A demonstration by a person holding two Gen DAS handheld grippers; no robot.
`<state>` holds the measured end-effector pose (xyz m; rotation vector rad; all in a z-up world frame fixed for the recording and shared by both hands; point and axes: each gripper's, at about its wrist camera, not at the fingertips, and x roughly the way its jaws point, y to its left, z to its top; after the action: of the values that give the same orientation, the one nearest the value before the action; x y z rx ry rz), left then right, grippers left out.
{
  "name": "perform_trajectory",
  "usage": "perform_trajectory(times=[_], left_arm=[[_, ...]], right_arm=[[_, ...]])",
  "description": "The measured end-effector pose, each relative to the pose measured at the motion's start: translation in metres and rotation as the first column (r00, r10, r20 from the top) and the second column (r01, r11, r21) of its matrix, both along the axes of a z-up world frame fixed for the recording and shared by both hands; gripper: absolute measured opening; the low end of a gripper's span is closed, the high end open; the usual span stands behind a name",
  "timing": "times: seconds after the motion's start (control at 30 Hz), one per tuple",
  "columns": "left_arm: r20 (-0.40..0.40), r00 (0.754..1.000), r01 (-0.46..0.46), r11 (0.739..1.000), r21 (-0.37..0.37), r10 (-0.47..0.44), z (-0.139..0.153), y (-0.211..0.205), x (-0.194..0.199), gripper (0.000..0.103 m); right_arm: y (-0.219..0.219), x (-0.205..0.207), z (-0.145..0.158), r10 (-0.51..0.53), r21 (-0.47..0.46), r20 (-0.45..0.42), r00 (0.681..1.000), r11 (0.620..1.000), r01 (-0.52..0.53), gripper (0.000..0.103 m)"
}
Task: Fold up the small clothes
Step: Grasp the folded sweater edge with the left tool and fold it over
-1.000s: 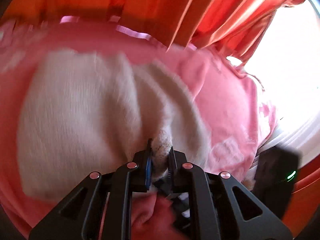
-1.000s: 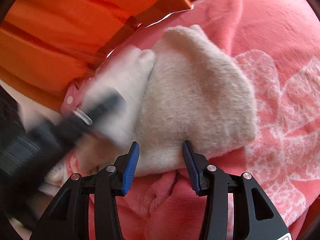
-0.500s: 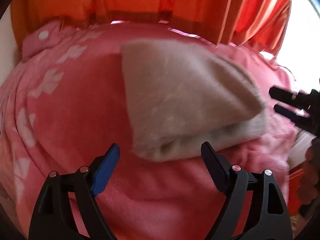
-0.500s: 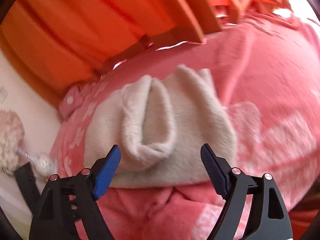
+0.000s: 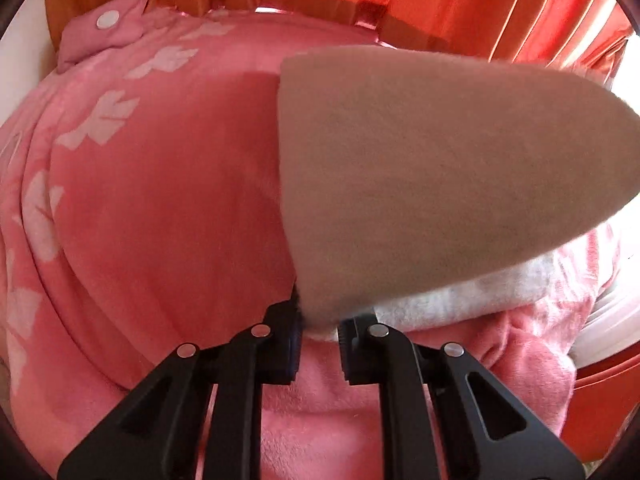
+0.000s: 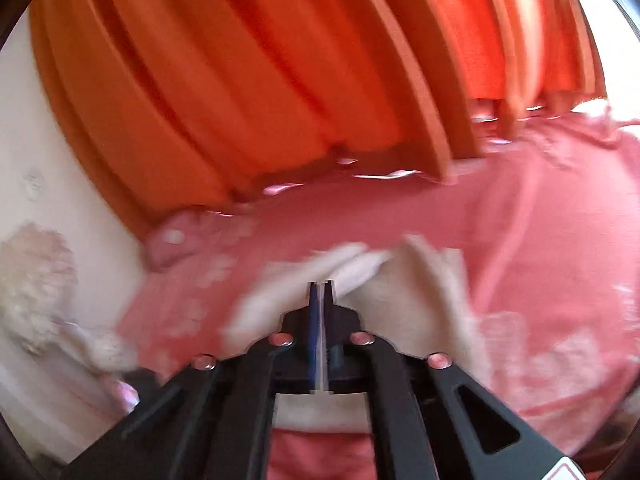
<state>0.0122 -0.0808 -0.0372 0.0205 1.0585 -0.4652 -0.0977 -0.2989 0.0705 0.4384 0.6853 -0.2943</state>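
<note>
Left tool (image 5: 318, 330) clamped on cream garment (image 5: 440, 184), lifted over pink blanket (image 5: 160, 200); right tool (image 6: 319, 294) pinched tight, grasp unclear through blur.

Cream garment (image 6: 400, 304) motion-blurred; right edge cropped.

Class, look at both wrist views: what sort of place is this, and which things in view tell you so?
Probably a bedroom at home: a pink blanket with a leaf pattern covers a soft bed-like surface, orange curtains hang behind it, and a cream garment is being folded on top.
</note>
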Motion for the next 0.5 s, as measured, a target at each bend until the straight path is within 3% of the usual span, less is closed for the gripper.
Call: perform_trajectory(times=[0.07,0.1,0.17,0.23,0.27,0.3,0.33,0.4,0.5], left_arm=[[-0.029,1.0,-0.01,1.0,-0.001,0.01,-0.011,0.0,0.003,0.014],[-0.034,0.999,-0.012,1.0,-0.002,0.012,-0.012,0.0,0.003,0.014],[-0.016,1.0,-0.002,1.0,0.003,0.002,-0.01,0.0,0.0,0.015],[-0.006,1.0,0.003,1.0,0.0,-0.003,-0.009,0.002,-0.001,0.018],[-0.007,1.0,0.002,1.0,-0.003,-0.002,-0.009,0.003,-0.001,0.018],[-0.009,1.0,-0.001,1.0,-0.007,0.001,-0.011,0.005,0.002,0.019],[-0.009,1.0,-0.003,1.0,-0.005,0.003,-0.013,0.005,0.002,0.019],[-0.009,1.0,-0.009,1.0,-0.004,0.009,-0.012,0.004,0.001,0.019],[-0.009,1.0,-0.013,1.0,0.003,0.013,-0.012,0.003,0.002,0.019]], right_arm=[[-0.031,0.004,-0.074,-0.055,0.075,-0.232,0.971,0.994,0.074,0.0],[-0.042,-0.002,-0.094,-0.087,0.134,-0.279,0.956,0.983,0.128,0.0],[-0.055,-0.023,-0.097,-0.111,0.313,-0.195,0.975,0.935,0.169,0.004],[-0.053,-0.027,-0.077,-0.116,0.31,-0.128,0.985,0.939,0.151,0.022],[-0.051,-0.02,-0.064,-0.091,0.282,-0.105,0.99,0.952,0.117,0.036],[-0.048,-0.014,-0.056,-0.067,0.27,-0.087,0.994,0.959,0.088,0.07],[-0.044,-0.005,-0.047,-0.046,0.252,-0.061,0.997,0.966,0.06,0.084],[-0.036,0.016,-0.047,0.005,0.251,-0.071,0.997,0.968,0.013,0.084],[-0.025,0.06,-0.076,0.09,0.347,-0.17,0.981,0.937,-0.026,0.085]])
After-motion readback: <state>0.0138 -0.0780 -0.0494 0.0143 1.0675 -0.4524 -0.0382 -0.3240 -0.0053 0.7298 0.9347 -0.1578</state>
